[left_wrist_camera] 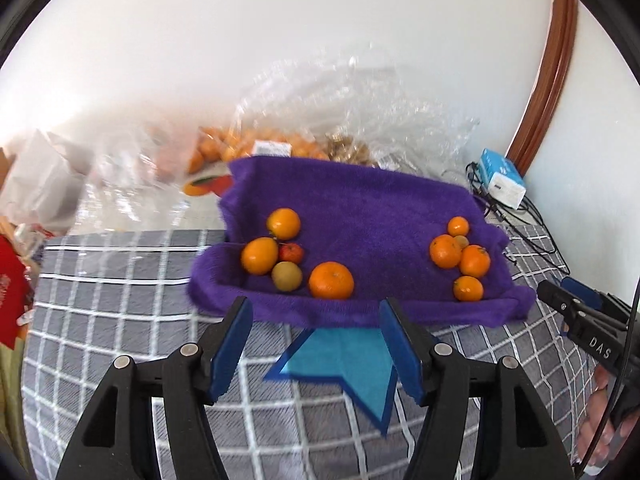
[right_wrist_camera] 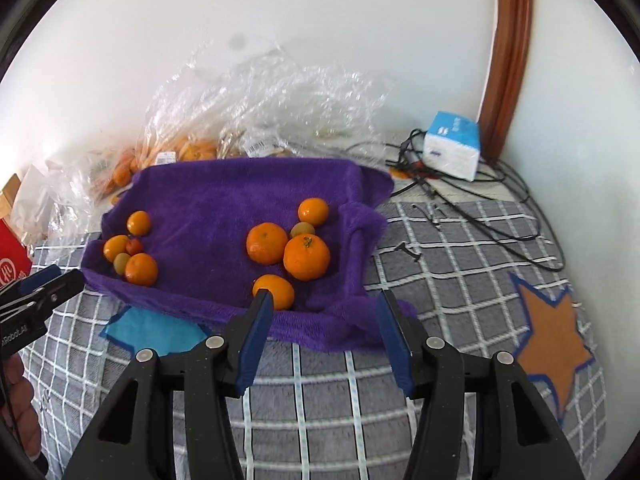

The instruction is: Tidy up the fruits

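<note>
Fruits (left_wrist_camera: 331, 280) sit in two clusters on the purple towel (left_wrist_camera: 360, 208), over the checked blanket.
Far behind, a clear plastic bag (right_wrist_camera: 192, 136) holds more oranges. Left tool (left_wrist_camera: 314, 344) and right tool (right_wrist_camera: 324, 332) both hang released, nothing between the pads, near the towel's near edge.
</note>
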Demonstrator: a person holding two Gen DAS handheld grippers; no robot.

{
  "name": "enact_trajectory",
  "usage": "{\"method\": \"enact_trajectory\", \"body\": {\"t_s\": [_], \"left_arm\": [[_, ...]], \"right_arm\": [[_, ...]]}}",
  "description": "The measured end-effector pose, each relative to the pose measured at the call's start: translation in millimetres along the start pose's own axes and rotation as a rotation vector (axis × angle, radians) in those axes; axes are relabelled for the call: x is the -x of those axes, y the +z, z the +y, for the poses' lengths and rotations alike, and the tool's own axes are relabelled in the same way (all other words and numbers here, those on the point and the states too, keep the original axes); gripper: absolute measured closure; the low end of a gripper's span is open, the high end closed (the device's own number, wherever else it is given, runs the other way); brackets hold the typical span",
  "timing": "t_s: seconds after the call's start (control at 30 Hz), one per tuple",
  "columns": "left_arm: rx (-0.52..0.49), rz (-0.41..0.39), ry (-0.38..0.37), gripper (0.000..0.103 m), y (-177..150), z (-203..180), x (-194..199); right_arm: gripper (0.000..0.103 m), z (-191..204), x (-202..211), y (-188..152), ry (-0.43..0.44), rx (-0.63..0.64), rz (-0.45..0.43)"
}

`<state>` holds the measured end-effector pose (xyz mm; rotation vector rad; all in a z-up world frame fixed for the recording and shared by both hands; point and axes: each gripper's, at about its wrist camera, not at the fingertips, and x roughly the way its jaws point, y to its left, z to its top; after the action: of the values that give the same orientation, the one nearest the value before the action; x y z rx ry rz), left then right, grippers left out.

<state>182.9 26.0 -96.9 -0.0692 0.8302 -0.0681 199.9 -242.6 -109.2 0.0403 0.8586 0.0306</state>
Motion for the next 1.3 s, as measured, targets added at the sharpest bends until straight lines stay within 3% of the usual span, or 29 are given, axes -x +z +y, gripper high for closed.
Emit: {"method": "enact_trajectory", "body": {"t_s": [0.13,0.27,0.4,0.6,0.87,1.3], "left_arm": [[-0.013,-0.049,0.024,0.035,-11,-1,37],[-0.022,-0.097,0.031,0.027,-22,-6,73],[-0.025,-0.136,0.023,0.018,-35,-13,102],[-0.049,-0.189,0.046,0.012,-58,-24,142],[-0.013,-0.223,0.053,0.006,-73,-20,174],[-0.006,-0.222,0.044,0.006,-79,-23,180]], "right_arm": [[0.049,-3,28,-7,-0.011,-0.024,-0.003],[0.026,-5,62,-19,-0.023,-0.033,-0.051],[0.017,-5,98,-33,0.003,-0.027,-0.105],[0.007,-12,146,-58,0.016,-0.036,-0.172],[0.0,-13,183,-73,0.006,-0.008,-0.217],[0.0,-2,190,-86,-0.005,0.031,-0.215]]}}
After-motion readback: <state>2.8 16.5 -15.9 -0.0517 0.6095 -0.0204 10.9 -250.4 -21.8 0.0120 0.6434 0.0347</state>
